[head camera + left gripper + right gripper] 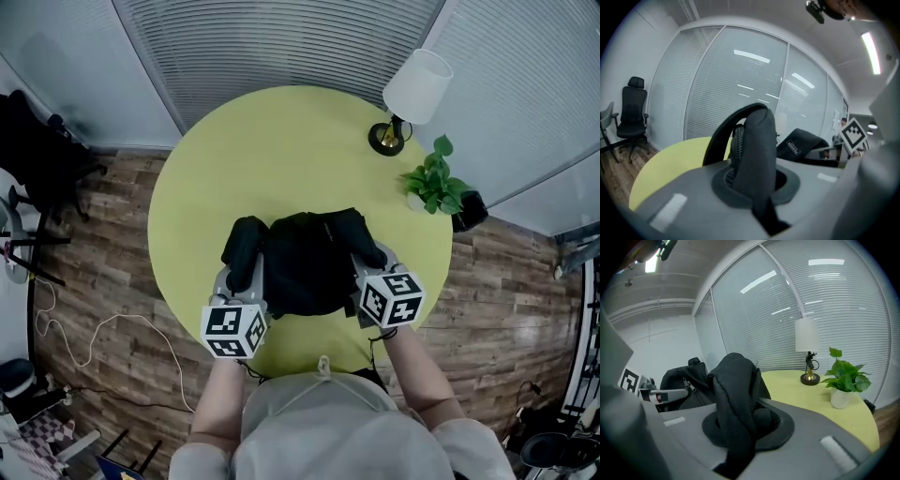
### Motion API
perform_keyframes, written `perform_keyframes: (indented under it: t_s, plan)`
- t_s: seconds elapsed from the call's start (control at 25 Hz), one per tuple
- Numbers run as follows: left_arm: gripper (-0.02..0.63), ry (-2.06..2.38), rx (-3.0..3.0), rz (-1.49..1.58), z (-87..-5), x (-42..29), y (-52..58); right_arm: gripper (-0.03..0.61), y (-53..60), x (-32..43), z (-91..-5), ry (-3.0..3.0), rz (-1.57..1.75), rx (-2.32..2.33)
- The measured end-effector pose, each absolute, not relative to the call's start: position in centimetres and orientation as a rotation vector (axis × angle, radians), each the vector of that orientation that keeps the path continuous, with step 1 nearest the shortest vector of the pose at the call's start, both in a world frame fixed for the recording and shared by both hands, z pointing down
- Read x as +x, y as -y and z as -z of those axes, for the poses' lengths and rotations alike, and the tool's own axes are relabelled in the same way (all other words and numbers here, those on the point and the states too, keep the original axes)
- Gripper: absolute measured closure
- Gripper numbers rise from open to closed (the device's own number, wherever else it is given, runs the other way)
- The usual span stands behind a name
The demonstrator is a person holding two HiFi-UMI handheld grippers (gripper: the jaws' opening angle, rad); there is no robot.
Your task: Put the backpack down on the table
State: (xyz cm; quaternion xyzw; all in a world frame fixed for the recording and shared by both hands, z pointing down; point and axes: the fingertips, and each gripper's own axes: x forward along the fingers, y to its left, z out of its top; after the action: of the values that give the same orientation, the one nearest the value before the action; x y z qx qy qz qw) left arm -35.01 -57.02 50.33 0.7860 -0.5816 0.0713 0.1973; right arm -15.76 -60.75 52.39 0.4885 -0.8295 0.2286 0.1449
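A black backpack (307, 261) rests on the round yellow-green table (281, 150), near its front edge. My left gripper (239, 281) is shut on the padded left shoulder strap (757, 154), which stands up between its jaws. On the other side my right gripper (373, 272) is shut on a fold of the right strap (736, 399). The bag's body (682, 380) shows to the left in the right gripper view, and to the right in the left gripper view, backpack (801, 145).
A white-shaded table lamp (408, 98) and a small potted plant (433, 183) stand at the table's far right. A black office chair (632, 119) stands by the blinds at the left. Cables (84, 337) lie on the wooden floor.
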Motion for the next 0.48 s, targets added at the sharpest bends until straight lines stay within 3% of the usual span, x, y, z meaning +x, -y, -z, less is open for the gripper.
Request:
perform_keyframes:
  t_s: [0.48]
  plan:
    - [0.586,1.669,2.143,-0.256,-53.5,-35.8,56.2,0.526,60.2,-15.1,-55.1,2.266,-0.627,1.455]
